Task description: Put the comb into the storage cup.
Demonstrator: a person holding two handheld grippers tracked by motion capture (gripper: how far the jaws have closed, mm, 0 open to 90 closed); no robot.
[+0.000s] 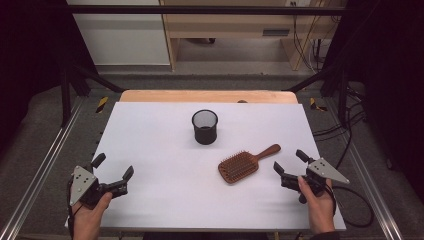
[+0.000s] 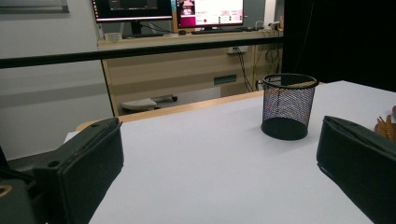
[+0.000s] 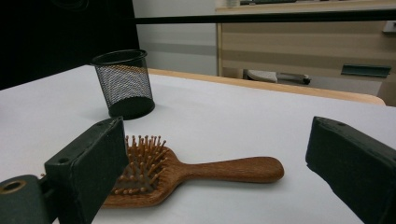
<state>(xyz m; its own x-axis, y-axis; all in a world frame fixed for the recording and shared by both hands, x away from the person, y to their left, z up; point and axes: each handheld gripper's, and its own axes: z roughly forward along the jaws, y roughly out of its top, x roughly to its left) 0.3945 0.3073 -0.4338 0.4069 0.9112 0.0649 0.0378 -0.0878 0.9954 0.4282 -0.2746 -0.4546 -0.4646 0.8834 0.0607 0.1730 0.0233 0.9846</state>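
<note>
The right gripper (image 1: 289, 164) has its jaws spread wide with nothing between the pads; in the right gripper view (image 3: 215, 163) the two black jaws frame a wooden hairbrush (image 3: 187, 172) that lies on the surface just ahead of them, untouched. The brush rests bristles up, its oval head toward the left jaw in that view and its handle running out to the right. From the high view the hairbrush (image 1: 246, 164) sits just beside the right gripper, on its inner side, with the handle angled away toward the far right.

The left gripper (image 1: 114, 166) also has its jaws fully apart and empty; in the left gripper view (image 2: 219, 158) only bare white surface lies between them. It hovers near the front left corner, well apart from the brush.

Beyond both grippers, near the middle of the surface (image 1: 165, 150), stands a black mesh cup (image 1: 205, 127), upright and round, its mouth open upward. In the high view its inside looks empty, the dark bottom showing through the mesh. The cup (image 3: 123, 84) stands apart from the brush, farther back, with clear surface between them; nothing lies between the right jaws and the brush. The cup (image 2: 288, 106) also shows ahead of the left gripper, to the right.

A person's hand (image 1: 320, 205) holds the right gripper from below, and the other hand (image 1: 90, 220) the left.
</note>
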